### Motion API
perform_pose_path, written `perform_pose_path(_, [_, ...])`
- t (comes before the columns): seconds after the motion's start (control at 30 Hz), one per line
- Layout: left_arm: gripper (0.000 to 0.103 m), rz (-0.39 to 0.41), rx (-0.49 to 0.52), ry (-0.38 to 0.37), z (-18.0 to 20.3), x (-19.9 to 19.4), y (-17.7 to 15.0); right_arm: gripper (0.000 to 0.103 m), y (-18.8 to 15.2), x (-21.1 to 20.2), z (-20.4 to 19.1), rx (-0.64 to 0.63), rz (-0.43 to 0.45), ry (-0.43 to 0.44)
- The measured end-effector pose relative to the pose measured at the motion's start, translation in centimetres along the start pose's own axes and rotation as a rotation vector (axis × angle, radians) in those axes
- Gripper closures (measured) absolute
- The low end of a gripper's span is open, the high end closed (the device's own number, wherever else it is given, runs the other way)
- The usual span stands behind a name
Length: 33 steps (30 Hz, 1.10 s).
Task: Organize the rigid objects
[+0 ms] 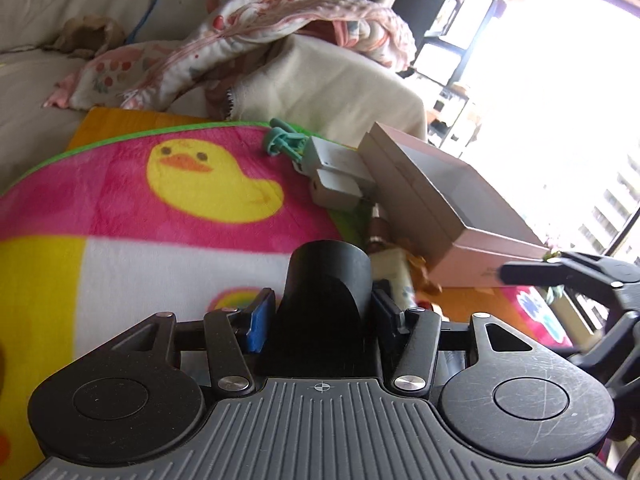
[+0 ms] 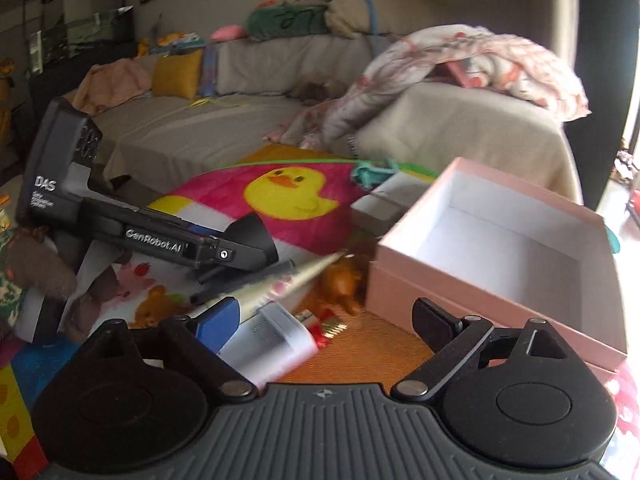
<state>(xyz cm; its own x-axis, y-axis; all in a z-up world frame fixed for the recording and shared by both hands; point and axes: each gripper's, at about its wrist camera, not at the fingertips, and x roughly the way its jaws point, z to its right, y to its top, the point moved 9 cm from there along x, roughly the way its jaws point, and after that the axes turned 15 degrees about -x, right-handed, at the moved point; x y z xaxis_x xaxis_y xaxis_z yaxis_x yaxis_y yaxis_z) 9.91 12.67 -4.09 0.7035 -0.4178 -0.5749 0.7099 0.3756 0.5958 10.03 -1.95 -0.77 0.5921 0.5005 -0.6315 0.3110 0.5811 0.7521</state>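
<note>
My left gripper (image 1: 322,312) is shut on a black cylindrical object (image 1: 326,280), held above the bright duck blanket (image 1: 160,208). It also shows in the right wrist view (image 2: 248,240) at left. An open pink box (image 2: 500,240) stands at right, empty inside; it also shows in the left wrist view (image 1: 448,208). My right gripper (image 2: 324,320) is open, low beside the box. Between its fingers lie a silver tube (image 2: 276,284), a white charger (image 2: 272,340) and a small orange toy (image 2: 344,280). Grey blocks (image 1: 340,176) and a teal clip (image 1: 280,142) lie behind the box.
A beige sofa (image 2: 200,128) with a floral quilt (image 2: 460,64) and cushions stands behind the blanket. A black pen (image 2: 244,280) lies by the tube. A bright window (image 1: 560,100) is at the right. My right gripper shows in the left wrist view (image 1: 560,276).
</note>
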Motion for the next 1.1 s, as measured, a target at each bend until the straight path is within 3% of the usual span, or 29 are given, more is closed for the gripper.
perform_pose_path(0.13, [0.046,0.013,0.029,0.038,-0.5,-1.2,-0.4,0.009,0.0,1.0,-2.5,-0.067,-0.022,0.06])
perform_pose_path(0.27, [0.046,-0.017,0.02,-0.001,-0.5,-1.6,-1.2,0.009,-0.2,1.5,-3.9,-0.112,-0.025,0.084])
perform_pose_path(0.4, [0.046,-0.024,0.02,-0.015,-0.4,-1.5,-1.6,0.009,-1.6,2.3,-4.4,-0.122,-0.093,0.144])
perform_pose_path(0.57, [0.046,-0.045,0.018,-0.046,0.6,-1.2,-2.3,0.013,-3.8,0.9,-3.7,-0.142,-0.132,0.116])
perform_pose_path(0.67, [0.046,-0.061,0.026,-0.061,1.5,-1.1,-2.9,0.013,-5.1,-0.2,-2.5,-0.187,-0.153,0.035])
perform_pose_path(0.77, [0.046,-0.063,0.013,-0.071,2.2,-1.2,-3.5,0.013,-5.7,-1.2,-0.8,-0.265,-0.165,-0.156])
perform_pose_path(0.83, [0.046,-0.053,-0.013,-0.068,2.0,-1.5,-3.5,0.016,-5.2,-1.9,-0.4,-0.293,-0.123,-0.254])
perform_pose_path(0.87, [0.046,-0.044,-0.021,-0.058,1.8,-1.7,-3.5,0.02,-4.9,-2.3,-0.5,-0.261,-0.099,-0.236])
perform_pose_path(1.0, [0.047,-0.003,-0.047,0.017,0.1,-3.0,-2.8,0.032,-2.9,-2.3,-1.8,-0.07,-0.015,-0.024])
perform_pose_path(1.1, [0.048,0.009,-0.06,0.047,-0.8,-4.0,-2.7,0.043,-1.8,-0.9,-3.1,-0.064,0.0,0.031])
